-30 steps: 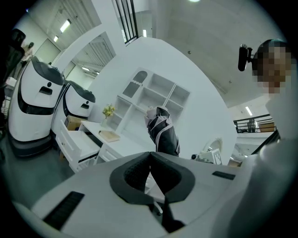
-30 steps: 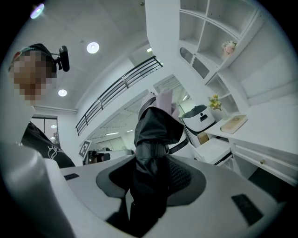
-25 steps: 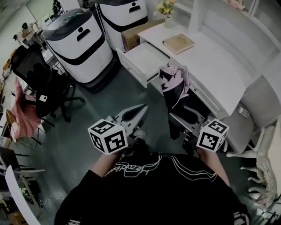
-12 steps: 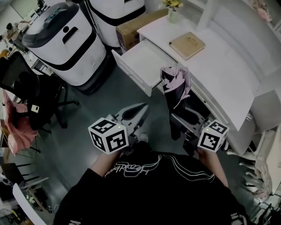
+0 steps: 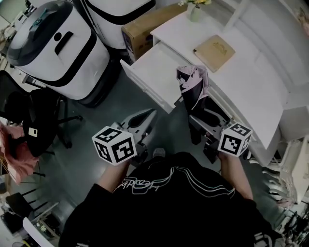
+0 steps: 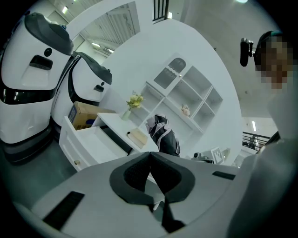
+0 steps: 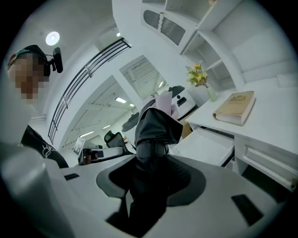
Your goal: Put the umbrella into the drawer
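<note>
The folded black and pink umbrella [image 5: 192, 87] stands upright in my right gripper [image 5: 196, 121], which is shut on its dark lower part; the pink canopy end points up. In the right gripper view the umbrella [image 7: 156, 123] fills the space between the jaws. It hangs just right of the open white drawer [image 5: 150, 68], near the desk's front edge. The drawer [image 7: 205, 146] shows empty inside. My left gripper [image 5: 149, 114] is over the floor in front of the drawer, jaws shut with nothing between them [image 6: 149, 155]. From there the drawer [image 6: 88, 142] and the umbrella [image 6: 163, 135] lie ahead.
On the white desk [image 5: 251, 82] lie a tan book [image 5: 214, 47] and a vase of flowers [image 5: 195, 9]. A cardboard box [image 5: 145, 26] sits beside the drawer. Two large white machines [image 5: 53, 48] stand at the left, with a black office chair [image 5: 36, 118] on the grey floor.
Both grippers have moved forward towards the desk, the right one carrying the umbrella. The drawer and desk now sit closer, and the umbrella's top has come level with the drawer's right side.
</note>
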{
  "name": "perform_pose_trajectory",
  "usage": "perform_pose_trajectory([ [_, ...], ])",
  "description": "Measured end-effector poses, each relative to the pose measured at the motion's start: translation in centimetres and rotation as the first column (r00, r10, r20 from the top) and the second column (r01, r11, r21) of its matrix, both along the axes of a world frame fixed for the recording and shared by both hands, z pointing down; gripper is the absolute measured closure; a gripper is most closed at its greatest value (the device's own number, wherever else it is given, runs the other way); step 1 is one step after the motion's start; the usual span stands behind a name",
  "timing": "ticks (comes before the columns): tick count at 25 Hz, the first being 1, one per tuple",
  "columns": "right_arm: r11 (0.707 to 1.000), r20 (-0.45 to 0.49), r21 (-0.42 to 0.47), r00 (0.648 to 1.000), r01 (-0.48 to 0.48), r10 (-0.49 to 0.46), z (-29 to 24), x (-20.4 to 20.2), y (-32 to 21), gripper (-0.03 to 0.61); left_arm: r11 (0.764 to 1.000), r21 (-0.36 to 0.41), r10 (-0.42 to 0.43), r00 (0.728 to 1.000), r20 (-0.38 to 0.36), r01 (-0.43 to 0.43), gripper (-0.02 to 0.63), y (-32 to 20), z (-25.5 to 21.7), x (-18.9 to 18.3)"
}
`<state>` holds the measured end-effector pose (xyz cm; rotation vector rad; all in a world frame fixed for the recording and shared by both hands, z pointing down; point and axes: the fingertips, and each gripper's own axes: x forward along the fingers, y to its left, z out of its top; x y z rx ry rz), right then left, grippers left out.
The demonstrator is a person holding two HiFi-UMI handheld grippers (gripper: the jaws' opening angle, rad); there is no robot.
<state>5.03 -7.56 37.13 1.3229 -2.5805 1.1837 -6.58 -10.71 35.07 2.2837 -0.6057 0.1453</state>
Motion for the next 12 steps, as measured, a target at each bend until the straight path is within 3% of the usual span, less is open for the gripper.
perform_pose_trajectory([
  [5,1.000,-0.012,-0.018,1.000,0.001,-0.001,0.8,0.1,-1.3,0.379,1.000,0.001,-0.021,1.000,-0.001,0.021,0.594,-0.2,0.4,-0.4],
  [12,0.996,-0.018,-0.075,0.998,0.053,-0.054,3.8,0.5,-11.6,0.379,0.998,-0.010,-0.069,0.997,0.034,0.070,0.594,-9.1,1.2,0.0],
])
